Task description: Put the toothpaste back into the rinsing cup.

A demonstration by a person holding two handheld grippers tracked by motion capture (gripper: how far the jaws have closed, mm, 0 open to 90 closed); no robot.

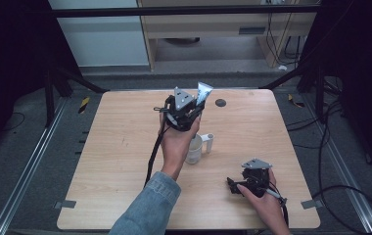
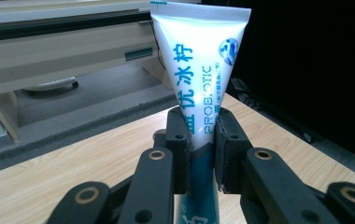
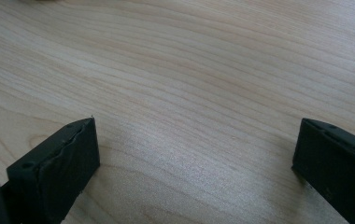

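My left gripper [image 1: 192, 110] is held up over the middle of the wooden table [image 1: 120, 147], shut on a white and teal tube [image 1: 203, 92] that sticks up past its jaws. In the left gripper view the tube [image 2: 199, 60] stands upright with its flat crimped end on top, and both black pads [image 2: 179, 135] press on its lower part. Just below that hand a clear cup with a handle [image 1: 196, 148] stands on the table. My right gripper [image 1: 232, 186] rests low near the front right of the table, jaws wide apart over bare wood [image 3: 189, 93] with nothing between them.
A small dark round disc [image 1: 220, 102] lies near the table's far edge. Black cables trail from both grippers. Metal frame rails and floor cables surround the table; a pale cabinet stands beyond the far edge.
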